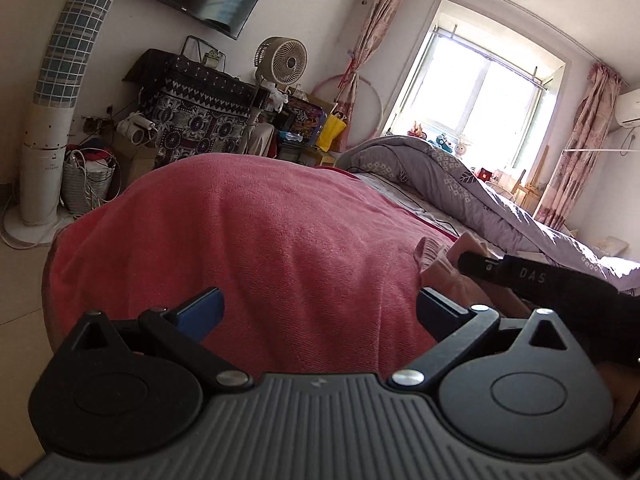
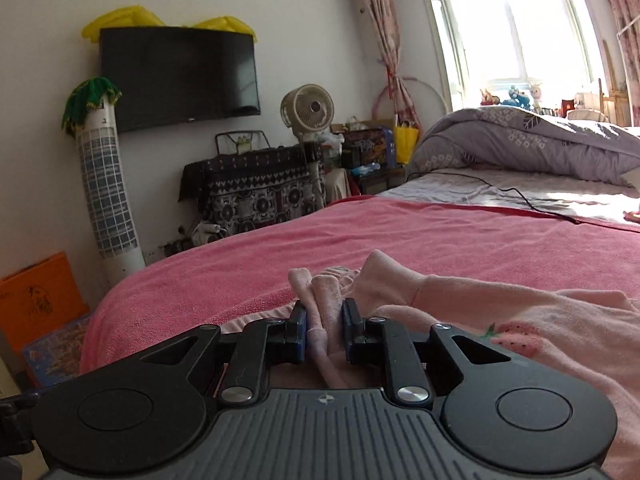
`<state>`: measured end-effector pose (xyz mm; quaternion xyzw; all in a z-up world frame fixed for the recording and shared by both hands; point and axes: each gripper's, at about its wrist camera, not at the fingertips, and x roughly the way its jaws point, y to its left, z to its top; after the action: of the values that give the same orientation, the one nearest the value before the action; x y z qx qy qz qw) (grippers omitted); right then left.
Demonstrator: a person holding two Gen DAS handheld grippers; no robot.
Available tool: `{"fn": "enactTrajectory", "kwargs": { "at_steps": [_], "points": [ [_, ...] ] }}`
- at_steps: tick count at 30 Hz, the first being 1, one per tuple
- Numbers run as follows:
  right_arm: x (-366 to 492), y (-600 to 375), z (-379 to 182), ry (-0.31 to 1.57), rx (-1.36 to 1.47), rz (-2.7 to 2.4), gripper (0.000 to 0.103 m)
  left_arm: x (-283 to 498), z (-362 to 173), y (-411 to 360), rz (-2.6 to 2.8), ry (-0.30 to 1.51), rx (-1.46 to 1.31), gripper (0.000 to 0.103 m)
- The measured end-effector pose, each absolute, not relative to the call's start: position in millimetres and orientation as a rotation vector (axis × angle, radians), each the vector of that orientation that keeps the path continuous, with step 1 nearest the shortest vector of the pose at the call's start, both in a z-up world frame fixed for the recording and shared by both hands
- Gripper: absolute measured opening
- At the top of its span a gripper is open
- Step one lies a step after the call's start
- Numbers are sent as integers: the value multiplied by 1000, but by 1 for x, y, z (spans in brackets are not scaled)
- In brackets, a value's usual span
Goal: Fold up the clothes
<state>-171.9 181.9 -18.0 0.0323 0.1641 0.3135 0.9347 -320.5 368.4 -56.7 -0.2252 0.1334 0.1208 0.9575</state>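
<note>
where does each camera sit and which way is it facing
Left wrist: on the left hand-held gripper, jaws open and empty, looking across the pink blanket toward the window; the right hand-held gripper enters at the right edge.
Right wrist: on the right hand-held gripper, shut on a bunched pale pink garment, facing the TV wall.
Shared: blanket, garment, TV, desk fan, window, grey duvet.

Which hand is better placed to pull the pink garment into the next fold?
Right, probably. The right gripper is shut on a bunched part of the garment, while the left gripper is open over the blanket, holding nothing.
</note>
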Motion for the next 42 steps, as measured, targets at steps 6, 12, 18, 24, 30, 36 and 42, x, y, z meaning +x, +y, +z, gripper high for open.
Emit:
{"fn": "enactTrajectory", "kwargs": {
  "at_steps": [6,12,18,24,30,36,42],
  "points": [
    [-168,189,-24,369,-1,690,28,-316,-53,362,245,265,-451,103],
    [-203,125,-11,337,63,878,76,-307,-24,348,220,202,-386,103],
    [-233,10,9,184,106,721,78,-273,7,285,48,154,-259,103],
    [-234,-42,-34,312,-10,519,79,-220,4,210,-138,223,-143,103],
    [-273,-73,-52,275,-64,580,80,-205,-27,218,93,320,40,97],
    [-277,-110,-37,195,147,596,83,-223,-8,245,309,282,19,103],
    [-250,-66,-33,177,72,712,83,-231,9,224,66,192,-82,102]
  ]
}}
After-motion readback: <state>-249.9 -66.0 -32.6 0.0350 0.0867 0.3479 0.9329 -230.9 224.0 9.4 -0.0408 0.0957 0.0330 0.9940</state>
